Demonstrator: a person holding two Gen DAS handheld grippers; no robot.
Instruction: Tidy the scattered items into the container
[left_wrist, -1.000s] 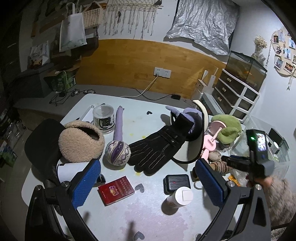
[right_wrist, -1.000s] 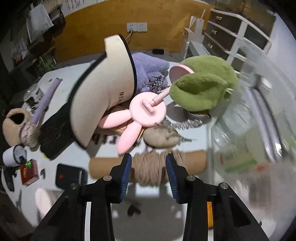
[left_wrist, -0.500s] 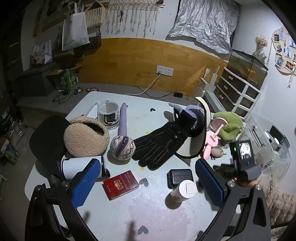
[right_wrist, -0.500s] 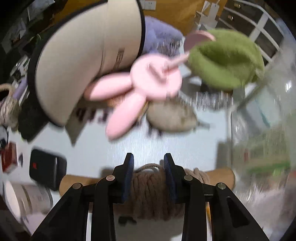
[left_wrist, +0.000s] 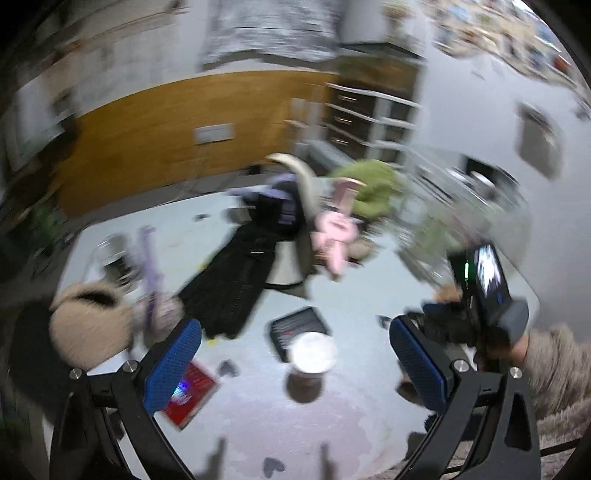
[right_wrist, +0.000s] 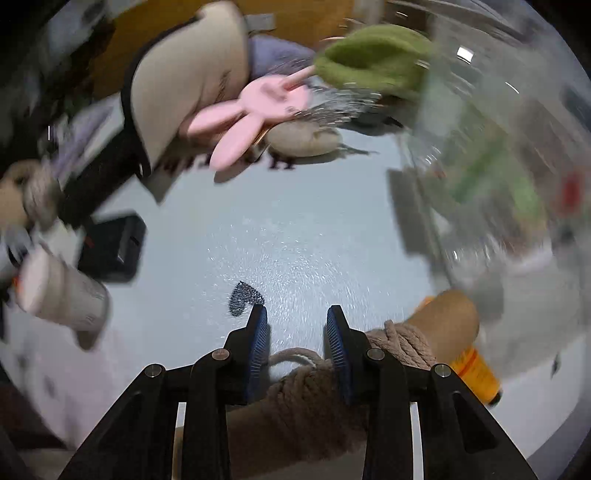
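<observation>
The picture is blurred in both views. My right gripper (right_wrist: 296, 314) is shut on a cardboard spool wound with tan rope (right_wrist: 406, 341), which sits deep between the fingers and sticks out to the right. The clear plastic container (right_wrist: 498, 166) stands at the right edge. My left gripper (left_wrist: 293, 328) is open wide over a white bottle (left_wrist: 313, 352) and a black case (left_wrist: 295, 325), touching neither. A red box (left_wrist: 192, 391) lies under its left finger. In the left wrist view the right gripper (left_wrist: 480, 295) is at the right, held by a hand in a fuzzy sleeve.
A black glove (left_wrist: 236, 284), a beige fluffy earmuff (left_wrist: 88, 325), a cream visor (right_wrist: 184, 92), a pink rabbit toy (right_wrist: 258, 110) and a green plush (right_wrist: 373, 59) crowd the table's far side. An orange tube (right_wrist: 476, 373) lies by the spool.
The right gripper has pulled back toward the near table edge with the spool, which now sits deeper between its fingers. The left gripper has rolled and shifted right, over the white bottle.
</observation>
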